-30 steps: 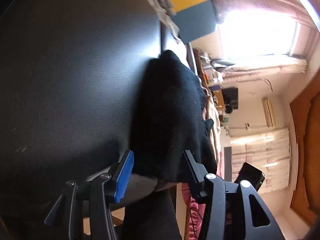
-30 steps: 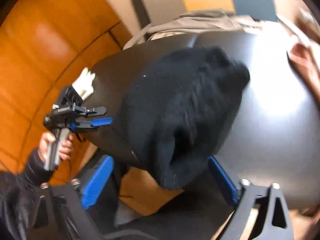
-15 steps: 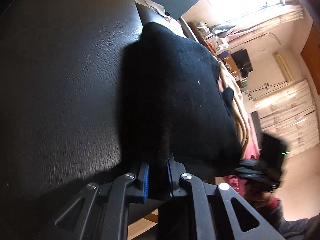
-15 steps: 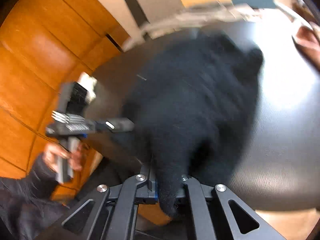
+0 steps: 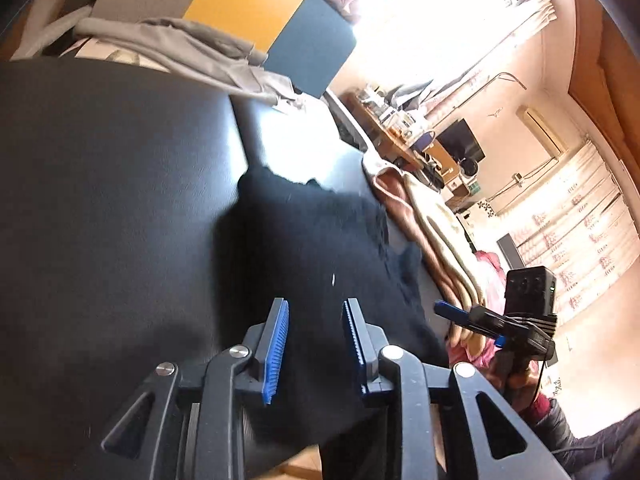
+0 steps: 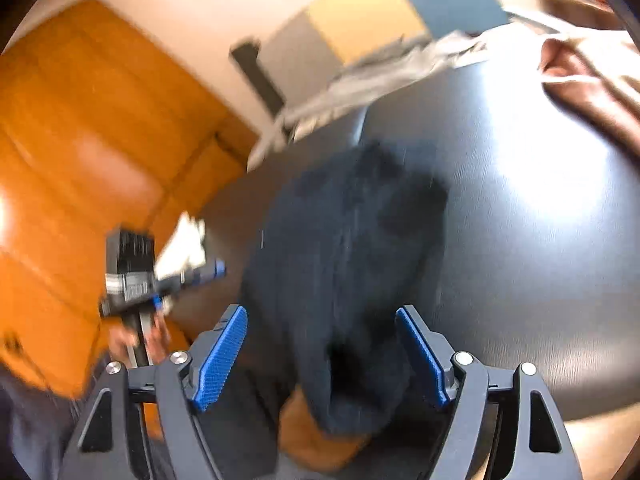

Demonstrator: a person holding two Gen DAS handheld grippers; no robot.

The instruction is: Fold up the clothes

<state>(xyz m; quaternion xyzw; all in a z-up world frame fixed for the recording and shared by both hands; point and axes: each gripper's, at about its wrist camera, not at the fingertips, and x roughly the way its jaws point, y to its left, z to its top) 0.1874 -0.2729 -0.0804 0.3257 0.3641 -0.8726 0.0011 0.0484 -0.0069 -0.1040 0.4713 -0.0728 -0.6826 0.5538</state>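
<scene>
Nearby, grey garment (image 5: 192, 52), brown blanket (image 5: 432, 220), black garment (image 5: 320, 248) between spread jaws

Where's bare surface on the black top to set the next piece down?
Bare black surface left of the black garment, up to the grey clothing; more right of it toward the brown blanket. Crowded: near edge, both open grippers, left gripper, right gripper.

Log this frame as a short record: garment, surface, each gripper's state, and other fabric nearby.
garment: black garment, bunched on the surface, near edge hanging over the front
surface: black padded surface
left gripper: open, jaws apart over the garment's near edge, gripping nothing
right gripper: open, jaws either side of the garment's near end, not closed on it
other fabric: grey garment at the far edge; brown and cream blanket to the right
image quality: right wrist view motion-blurred
</scene>
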